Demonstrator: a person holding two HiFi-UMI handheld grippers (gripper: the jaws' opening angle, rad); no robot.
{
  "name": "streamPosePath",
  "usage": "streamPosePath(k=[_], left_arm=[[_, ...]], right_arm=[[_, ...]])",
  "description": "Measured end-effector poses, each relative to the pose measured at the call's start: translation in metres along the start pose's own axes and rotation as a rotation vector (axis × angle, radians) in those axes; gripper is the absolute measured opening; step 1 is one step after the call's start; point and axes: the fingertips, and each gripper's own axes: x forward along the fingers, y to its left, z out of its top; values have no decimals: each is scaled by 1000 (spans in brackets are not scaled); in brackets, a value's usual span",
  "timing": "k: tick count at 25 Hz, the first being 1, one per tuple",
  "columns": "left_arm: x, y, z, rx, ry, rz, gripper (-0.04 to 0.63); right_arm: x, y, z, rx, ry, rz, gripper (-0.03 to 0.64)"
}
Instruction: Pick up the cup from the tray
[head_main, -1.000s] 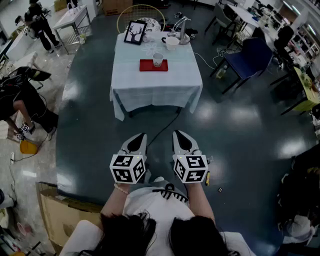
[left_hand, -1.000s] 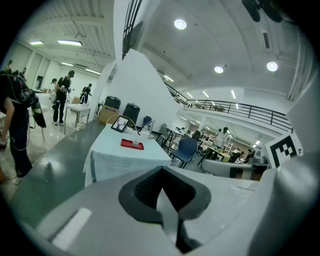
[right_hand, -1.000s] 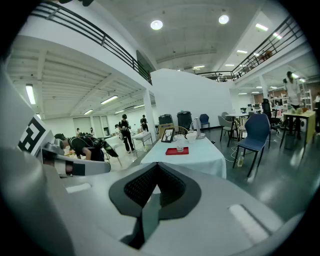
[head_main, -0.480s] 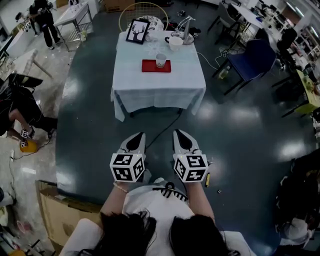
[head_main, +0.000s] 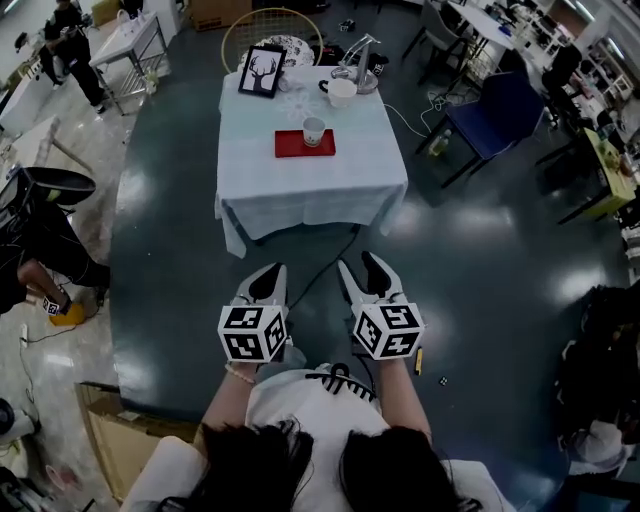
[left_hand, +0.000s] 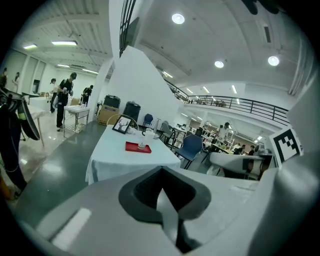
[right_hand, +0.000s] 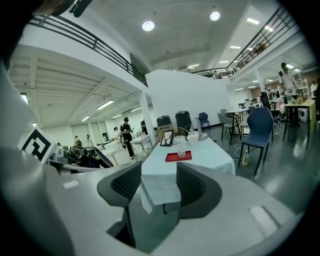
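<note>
While the left gripper (head_main: 266, 284) stays closed, the right gripper (head_main: 361, 274) now opens wide, empty, indicating preparation for the distant cup (head_main: 313, 131) at upper centre.

Head view looks steeply down from above; table (head_main: 310, 190) stands far off at 12 o'clock. Both gripper views face forward from low, sharing that table and tray (head_main: 290, 146).
</note>
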Motion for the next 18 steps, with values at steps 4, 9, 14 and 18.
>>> streamPosePath(k=[4, 9, 14, 18], left_arm=[[10, 19, 20, 1, -16, -23, 2], [20, 32, 38, 42, -18, -38, 2], [22, 43, 51, 63, -13, -46, 1], [31, 51, 55, 64, 3, -40, 0]], right_arm=[[15, 14, 15, 1, -52, 66, 285], [30, 21, 33, -14, -113, 77, 387], [53, 19, 47, -17, -125, 51, 423], [73, 23, 59, -43, -124, 69, 429]])
